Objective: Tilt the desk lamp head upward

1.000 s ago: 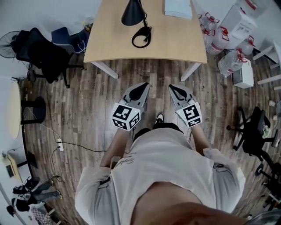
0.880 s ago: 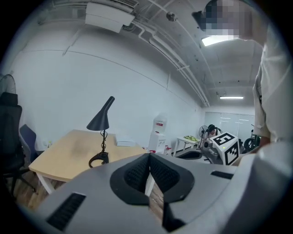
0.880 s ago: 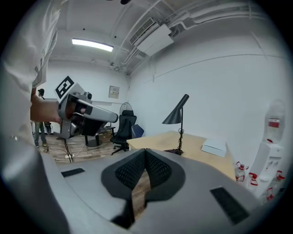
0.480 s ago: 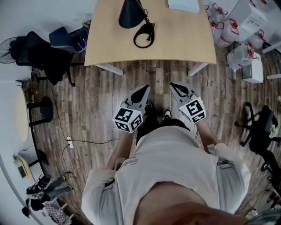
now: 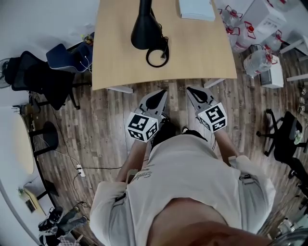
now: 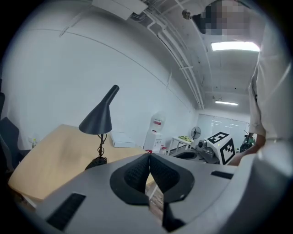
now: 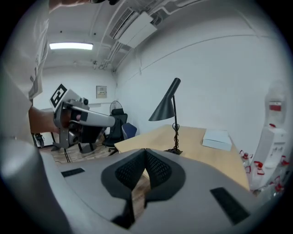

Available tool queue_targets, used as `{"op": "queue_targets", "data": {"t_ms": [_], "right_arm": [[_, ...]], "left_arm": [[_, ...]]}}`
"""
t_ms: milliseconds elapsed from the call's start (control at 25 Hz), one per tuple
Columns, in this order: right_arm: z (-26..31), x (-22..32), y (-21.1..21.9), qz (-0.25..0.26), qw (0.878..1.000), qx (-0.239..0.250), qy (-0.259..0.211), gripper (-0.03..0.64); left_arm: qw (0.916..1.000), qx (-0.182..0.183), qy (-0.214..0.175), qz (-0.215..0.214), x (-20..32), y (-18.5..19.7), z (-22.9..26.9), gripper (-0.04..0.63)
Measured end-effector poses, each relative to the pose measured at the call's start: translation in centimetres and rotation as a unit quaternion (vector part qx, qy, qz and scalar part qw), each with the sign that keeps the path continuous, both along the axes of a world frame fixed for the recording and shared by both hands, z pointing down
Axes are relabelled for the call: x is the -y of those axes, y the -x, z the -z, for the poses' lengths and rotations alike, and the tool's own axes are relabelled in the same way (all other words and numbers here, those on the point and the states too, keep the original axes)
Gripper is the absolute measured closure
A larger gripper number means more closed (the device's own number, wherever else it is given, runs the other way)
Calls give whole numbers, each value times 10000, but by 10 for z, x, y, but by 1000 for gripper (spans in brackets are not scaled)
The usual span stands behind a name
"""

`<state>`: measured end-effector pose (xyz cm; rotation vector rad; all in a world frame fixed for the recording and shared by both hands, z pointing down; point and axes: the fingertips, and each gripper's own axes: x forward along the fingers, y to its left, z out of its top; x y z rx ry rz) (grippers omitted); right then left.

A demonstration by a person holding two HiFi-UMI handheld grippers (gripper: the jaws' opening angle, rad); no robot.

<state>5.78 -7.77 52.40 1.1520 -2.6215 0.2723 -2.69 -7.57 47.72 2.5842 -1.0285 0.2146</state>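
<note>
A black desk lamp stands on the wooden desk (image 5: 202,53); its cone head (image 5: 144,30) points down above its ring base (image 5: 157,56). The left gripper view shows the lamp head (image 6: 99,119) ahead and left; the right gripper view shows the lamp head (image 7: 165,108) ahead. My left gripper (image 5: 160,93) and right gripper (image 5: 190,90) are both shut and empty, held side by side over the floor just short of the desk's near edge, well apart from the lamp.
A white box (image 5: 196,8) lies on the desk's far right. Office chairs (image 5: 38,77) stand left of the desk, another chair (image 5: 284,139) at right. Water bottles (image 5: 257,60) and white cartons (image 5: 267,21) sit beside the desk's right end. A cable (image 5: 91,166) crosses the wood floor.
The person has stepped toward the desk, so both grippers now reach its near edge. The lamp and desk look closer. Both grippers stay shut.
</note>
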Motion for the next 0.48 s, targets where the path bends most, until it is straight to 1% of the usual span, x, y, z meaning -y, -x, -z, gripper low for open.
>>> {"op": "queue_targets", "data": {"t_ms": [80,240,360,480], "right_arm": [[8,15,10,-65,9999,-102,-75,621],[13,48,28,-329,9994,-68,-77,621],[9,68,38,-617,9980,-130,-70,621],[8,84,47,-801,9964,-273,-61,621]], "left_arm": [[10000,3,-58,-61,16,12,9,581],[9996,68,-204,-193,44,41,12,581],[9992,42,-215,-332,62,62,6,581],[9990,-8,-176,-404,82,79,-3,581]]}}
